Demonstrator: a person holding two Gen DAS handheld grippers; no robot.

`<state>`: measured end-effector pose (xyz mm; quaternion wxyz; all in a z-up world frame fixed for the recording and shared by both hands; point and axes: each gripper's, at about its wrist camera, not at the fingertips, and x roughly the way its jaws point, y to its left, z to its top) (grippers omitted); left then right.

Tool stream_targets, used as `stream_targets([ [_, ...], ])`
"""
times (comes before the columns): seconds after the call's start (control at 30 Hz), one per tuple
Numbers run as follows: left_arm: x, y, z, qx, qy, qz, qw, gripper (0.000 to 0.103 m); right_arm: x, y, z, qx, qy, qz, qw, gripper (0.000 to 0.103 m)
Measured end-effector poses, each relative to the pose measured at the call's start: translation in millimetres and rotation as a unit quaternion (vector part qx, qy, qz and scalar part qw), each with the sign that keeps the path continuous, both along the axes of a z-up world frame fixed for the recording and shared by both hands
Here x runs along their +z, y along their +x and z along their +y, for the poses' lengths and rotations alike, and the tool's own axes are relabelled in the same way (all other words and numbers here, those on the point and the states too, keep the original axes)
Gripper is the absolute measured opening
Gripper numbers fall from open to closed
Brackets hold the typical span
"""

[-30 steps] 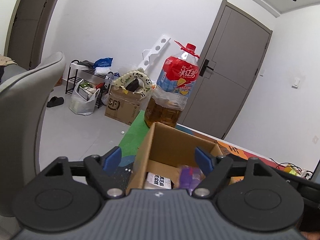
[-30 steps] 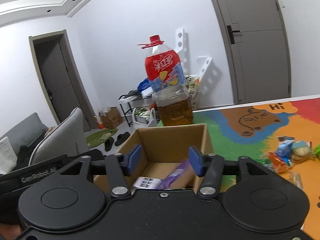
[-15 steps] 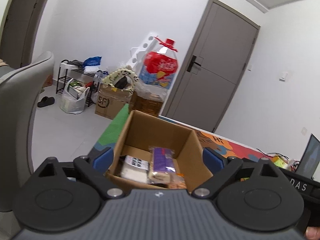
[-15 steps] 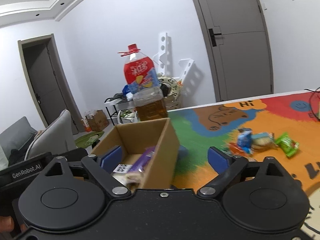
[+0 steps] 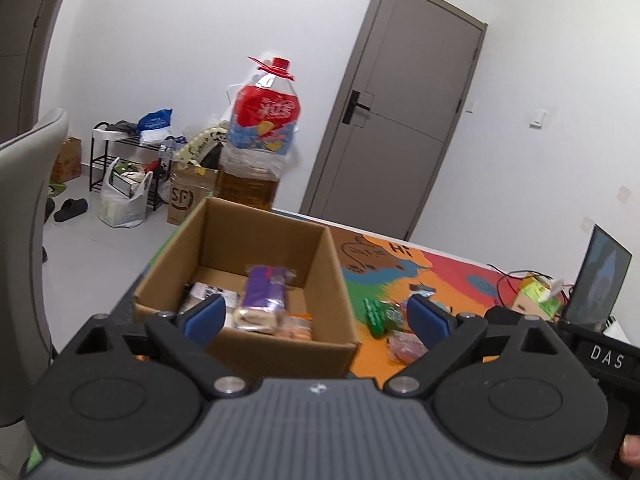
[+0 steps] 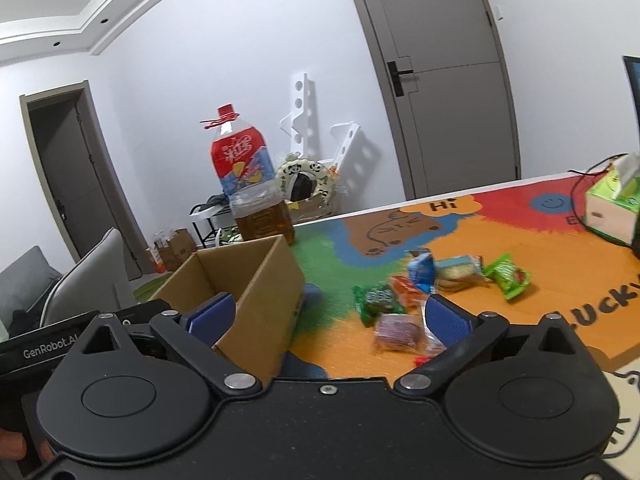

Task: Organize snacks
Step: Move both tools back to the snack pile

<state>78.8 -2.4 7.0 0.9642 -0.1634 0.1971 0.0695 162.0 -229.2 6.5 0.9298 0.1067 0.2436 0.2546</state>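
Having just been opened with nothing between its jaws, the right hand-held gripper (image 6: 326,318) should be lowered squarely over one loose snack packet (image 6: 394,331) beside the box (image 6: 256,276).

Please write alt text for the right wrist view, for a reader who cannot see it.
The open right gripper hangs empty over a colourful cartoon table mat, between an open brown cardboard box and scattered wrapped snack packets. A large red-labelled oil bottle stands behind the box.
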Motion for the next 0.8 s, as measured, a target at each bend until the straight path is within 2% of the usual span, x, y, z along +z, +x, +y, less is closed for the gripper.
stream_targets([
  [0.37,-8,8,-39,-0.038,0.014,0.011,0.9991,0.096,-13,4,-40,-0.026,0.005,0.008,1.000,0.102],
  [0.47,-10,10,-49,-0.042,0.025,0.013,0.9987,0.096,-19,6,-41,-0.025,-0.008,0.007,1.000,0.099],
  [0.63,-17,16,-57,-0.053,0.025,0.023,0.9980,0.092,-32,11,-42,-0.017,-0.005,0.024,1.000,0.084],
  [0.73,-23,18,-61,-0.056,0.032,0.023,0.9977,0.086,-43,16,-41,-0.018,-0.008,0.043,0.999,0.076],
  [0.8,-28,21,-60,-0.057,0.025,0.029,0.9976,0.077,-50,20,-39,-0.015,-0.015,0.057,0.998,0.069],
])
